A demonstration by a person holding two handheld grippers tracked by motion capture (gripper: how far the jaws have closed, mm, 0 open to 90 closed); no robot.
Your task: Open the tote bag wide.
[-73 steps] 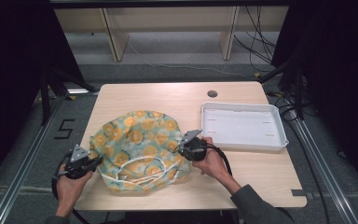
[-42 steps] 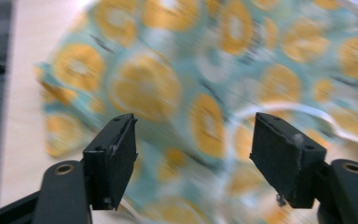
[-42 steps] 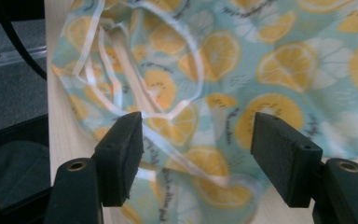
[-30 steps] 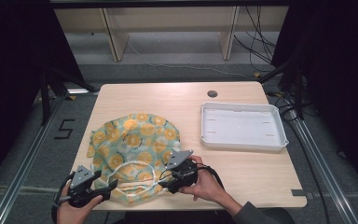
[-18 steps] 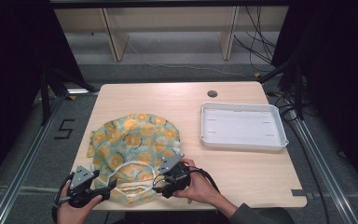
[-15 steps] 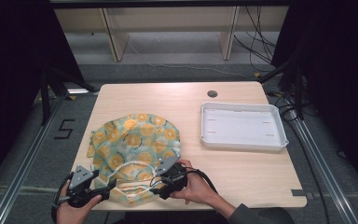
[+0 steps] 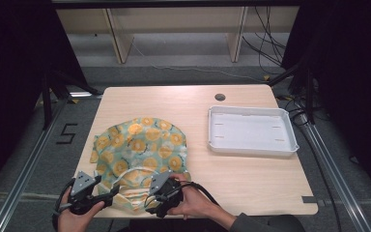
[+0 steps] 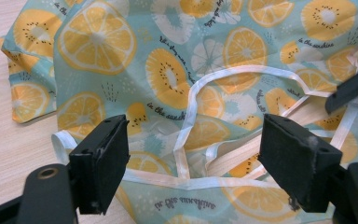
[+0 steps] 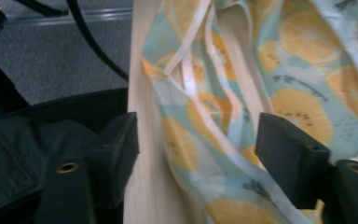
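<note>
Lemon-print cloth lies on wooden table beside white tray.

Table evenly lit, surroundings dark; right gripper view blurred, left gripper view sharp

The right gripper stands with its two black jaws set wide apart, and they have just been closing a little; between them lies the edge of the citrus-print cloth, pale blue-green with orange slices, no pad pressing on it; pale ribbon ties run along its hem; the left jaw hangs over the table edge; beyond it lie grey carpet, a black cable and dark fabric.
</note>
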